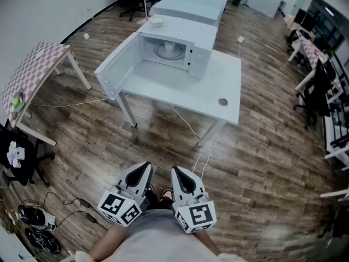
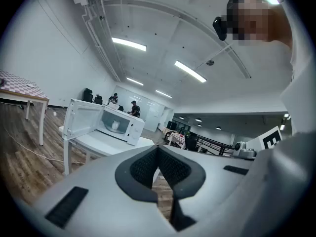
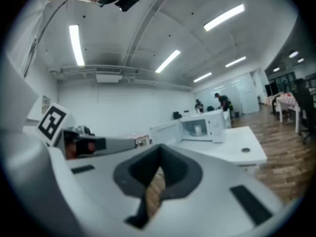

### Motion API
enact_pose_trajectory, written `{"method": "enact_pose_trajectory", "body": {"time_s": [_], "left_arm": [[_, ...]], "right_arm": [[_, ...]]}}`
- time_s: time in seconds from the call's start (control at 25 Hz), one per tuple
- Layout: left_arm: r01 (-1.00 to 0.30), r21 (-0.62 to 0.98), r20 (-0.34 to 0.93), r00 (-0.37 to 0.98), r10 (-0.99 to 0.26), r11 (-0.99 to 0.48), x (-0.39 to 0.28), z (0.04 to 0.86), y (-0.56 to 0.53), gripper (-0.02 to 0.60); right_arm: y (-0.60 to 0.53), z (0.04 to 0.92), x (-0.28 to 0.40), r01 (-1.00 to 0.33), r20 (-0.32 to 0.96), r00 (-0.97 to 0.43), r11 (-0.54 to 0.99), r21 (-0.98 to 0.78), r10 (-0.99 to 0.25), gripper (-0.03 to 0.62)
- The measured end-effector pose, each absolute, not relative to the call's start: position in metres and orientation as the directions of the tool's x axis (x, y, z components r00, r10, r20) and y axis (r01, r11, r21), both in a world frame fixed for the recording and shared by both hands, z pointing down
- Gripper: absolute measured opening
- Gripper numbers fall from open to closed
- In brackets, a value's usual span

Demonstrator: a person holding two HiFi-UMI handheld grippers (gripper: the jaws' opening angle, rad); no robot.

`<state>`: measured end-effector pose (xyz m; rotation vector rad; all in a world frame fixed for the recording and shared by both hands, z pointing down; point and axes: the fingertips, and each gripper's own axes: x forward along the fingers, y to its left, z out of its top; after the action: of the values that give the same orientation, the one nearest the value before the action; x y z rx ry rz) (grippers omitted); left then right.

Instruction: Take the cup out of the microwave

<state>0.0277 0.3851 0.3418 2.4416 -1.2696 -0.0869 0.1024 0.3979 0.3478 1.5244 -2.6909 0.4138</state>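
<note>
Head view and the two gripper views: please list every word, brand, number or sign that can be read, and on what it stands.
No word, brand or number can be read in any view.
Microwave: panel marks too small to read.
Cubes on the left tongs and right tongs: black-and-white square patterns, no letters.

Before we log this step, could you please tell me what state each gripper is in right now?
Left gripper: closed, holding nothing.
Right gripper: closed, holding nothing.
</note>
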Motion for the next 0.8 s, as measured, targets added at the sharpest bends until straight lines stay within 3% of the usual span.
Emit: {"method": "enact_pose_trajectory", "body": {"time_s": [0.8], "left_arm": [[-0.761,0.412,0.119,0.591,-0.798,-0.502,0.021,0.350,0.345,0.015]], "right_arm": [[0.357,0.351,0.095,-0.837,0.184,-0.537,0.493,-0.237,-0.823,0.021]]}}
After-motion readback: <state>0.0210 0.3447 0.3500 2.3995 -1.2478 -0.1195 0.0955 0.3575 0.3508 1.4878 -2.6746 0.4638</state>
